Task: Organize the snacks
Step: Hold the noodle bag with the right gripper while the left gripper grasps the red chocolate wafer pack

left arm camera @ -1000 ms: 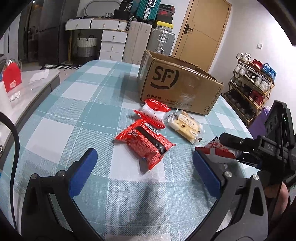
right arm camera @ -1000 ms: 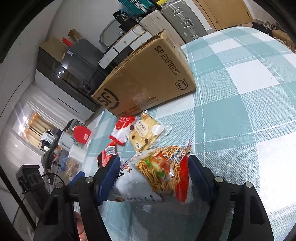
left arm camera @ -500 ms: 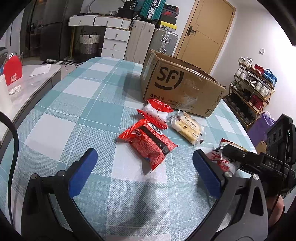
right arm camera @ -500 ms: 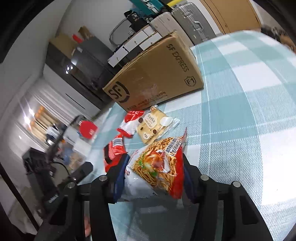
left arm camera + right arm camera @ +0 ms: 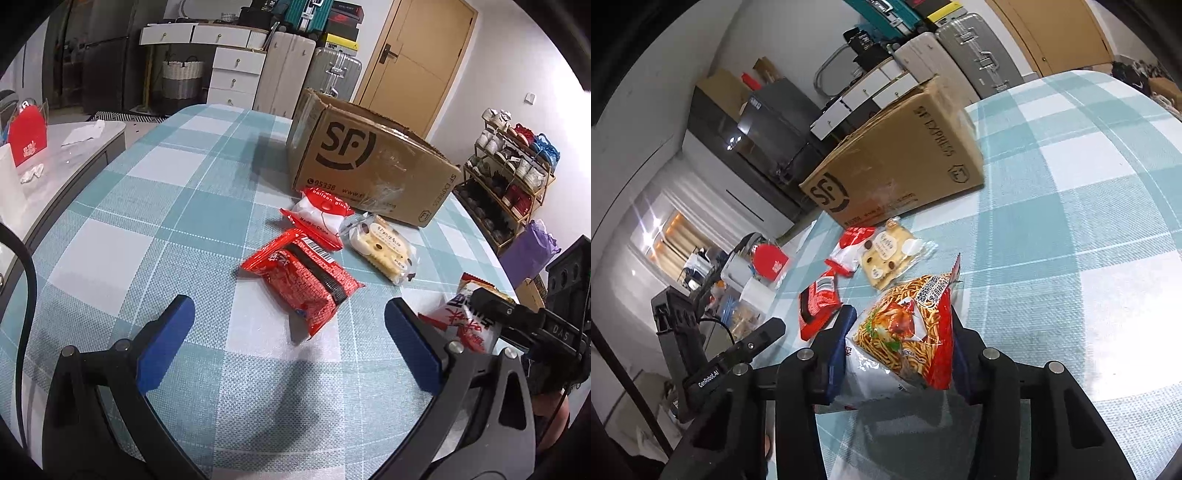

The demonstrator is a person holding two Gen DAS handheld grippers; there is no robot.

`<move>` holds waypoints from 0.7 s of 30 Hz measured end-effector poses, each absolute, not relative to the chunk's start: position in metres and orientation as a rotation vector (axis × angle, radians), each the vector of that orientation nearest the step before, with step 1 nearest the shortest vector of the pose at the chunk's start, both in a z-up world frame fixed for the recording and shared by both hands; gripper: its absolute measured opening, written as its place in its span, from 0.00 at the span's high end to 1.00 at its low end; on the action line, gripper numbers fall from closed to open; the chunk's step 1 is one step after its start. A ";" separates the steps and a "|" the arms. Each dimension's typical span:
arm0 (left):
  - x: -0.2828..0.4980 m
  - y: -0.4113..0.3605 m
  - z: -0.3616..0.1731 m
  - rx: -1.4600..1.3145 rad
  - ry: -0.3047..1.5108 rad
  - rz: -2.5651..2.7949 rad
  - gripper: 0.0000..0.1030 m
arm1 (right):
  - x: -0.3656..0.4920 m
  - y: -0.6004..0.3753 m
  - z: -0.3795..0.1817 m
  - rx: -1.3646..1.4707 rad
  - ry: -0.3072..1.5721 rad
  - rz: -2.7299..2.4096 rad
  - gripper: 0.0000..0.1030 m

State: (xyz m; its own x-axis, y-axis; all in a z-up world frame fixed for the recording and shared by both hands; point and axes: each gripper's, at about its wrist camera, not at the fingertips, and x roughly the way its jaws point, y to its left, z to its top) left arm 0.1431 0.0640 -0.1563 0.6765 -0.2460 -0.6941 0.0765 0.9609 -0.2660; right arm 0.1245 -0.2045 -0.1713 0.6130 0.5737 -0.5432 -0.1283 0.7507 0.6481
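My right gripper (image 5: 901,321) is closing its jaws, and both pads press a fried-noodle packet (image 5: 905,332), squeezed narrow and tilted up off the checked tablecloth (image 5: 1089,229). In the left wrist view the same packet (image 5: 465,317) shows at the right, clamped. My left gripper (image 5: 288,314) hovers open and holds nothing, just short of a red snack packet (image 5: 303,280). Behind that packet lie a red-and-white packet (image 5: 321,218) and a clear biscuit packet (image 5: 380,247). An open SF cardboard box (image 5: 369,170) stands right behind them.
A grey side table (image 5: 74,147) with a red card stand sits at the left edge. A shoe rack (image 5: 509,177) and a purple bag (image 5: 528,251) stand off the table's right side. Drawers and suitcases line the far wall.
The right gripper's jaws have closed in on the noodle packet, which is now crumpled narrower and tipped up. The left gripper has stayed where it was, open.
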 end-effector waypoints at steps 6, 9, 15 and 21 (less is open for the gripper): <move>0.148 0.056 -0.161 -0.170 0.846 -0.155 0.00 | 0.120 -0.212 -0.164 0.556 0.771 0.431 0.55; 0.149 0.052 -0.162 -0.139 0.859 -0.143 0.00 | 0.120 -0.212 -0.163 0.548 0.757 0.441 0.55; 0.154 0.046 -0.166 -0.115 0.894 -0.165 0.00 | 0.115 -0.214 -0.160 0.553 0.721 0.454 0.55; 0.169 0.049 -0.170 -0.149 0.906 -0.157 0.00 | 0.112 -0.216 -0.158 0.561 0.700 0.472 0.55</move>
State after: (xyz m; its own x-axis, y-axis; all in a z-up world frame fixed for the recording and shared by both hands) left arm 0.1688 0.0489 -0.1699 0.6066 -0.1978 -0.7700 0.0722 0.9783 -0.1944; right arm 0.1124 -0.2161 -0.1582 0.6730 0.5752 -0.4650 -0.2145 0.7534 0.6216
